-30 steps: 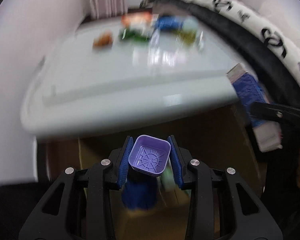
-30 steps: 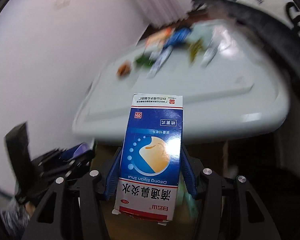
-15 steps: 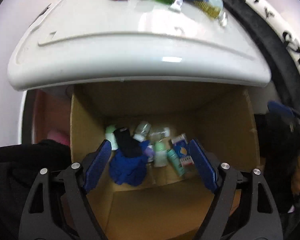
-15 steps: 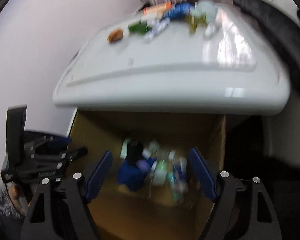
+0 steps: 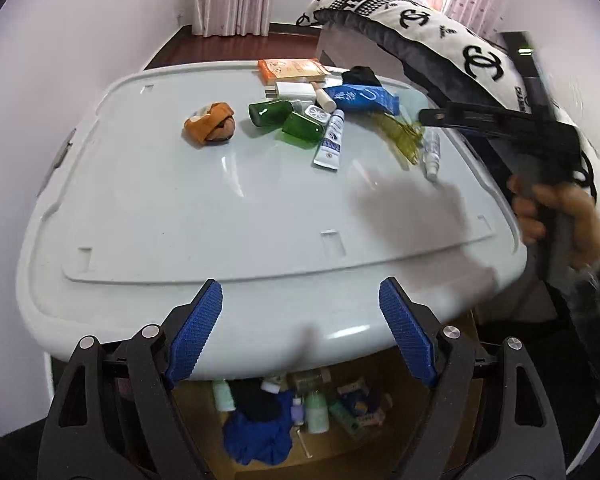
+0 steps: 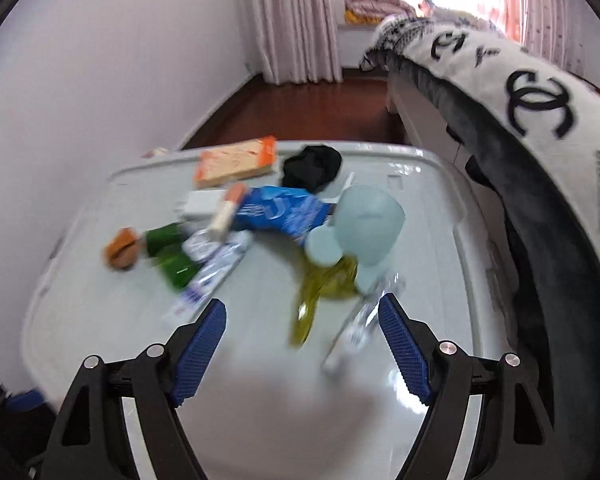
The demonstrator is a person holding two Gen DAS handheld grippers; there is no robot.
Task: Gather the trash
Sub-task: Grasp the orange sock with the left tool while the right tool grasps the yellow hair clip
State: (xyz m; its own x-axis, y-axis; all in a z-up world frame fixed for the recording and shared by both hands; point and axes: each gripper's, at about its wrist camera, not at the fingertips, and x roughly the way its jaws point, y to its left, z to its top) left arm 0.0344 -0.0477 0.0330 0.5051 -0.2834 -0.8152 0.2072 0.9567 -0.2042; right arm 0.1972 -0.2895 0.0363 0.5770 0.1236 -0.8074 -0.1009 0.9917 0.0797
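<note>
A pale grey plastic lid (image 5: pixel 204 208) serves as the work surface in a pink-walled bedroom, with a logo-print blanket (image 6: pixel 540 92) hanging over its right side. A second ago the left gripper (image 5: pixel 300 322) pinched a small purple cup and the right gripper (image 6: pixel 300 342) clamped a blue-and-white medicine box; both have since let go over the cardboard box (image 5: pixel 432 420) below the lid's near edge, and both sets of jaws now stand spread with nothing between them. So two more pieces are collected, and both tools face the lid again.

The remaining trash lies in a cluster at the lid's far end: an orange carton (image 5: pixel 292 70), two green bottles (image 5: pixel 288 118), a white tube (image 5: pixel 332 140), a blue packet (image 6: pixel 280 208), a yellow wrapper (image 6: pixel 320 292), a black cloth (image 6: pixel 312 166) and an orange-brown lump (image 5: pixel 210 122).

The right gripper, already over the lid, is nearest the wrapper and a clear little bottle (image 5: pixel 430 152). The pieces overlap, which probably makes a clean single pick awkward.
</note>
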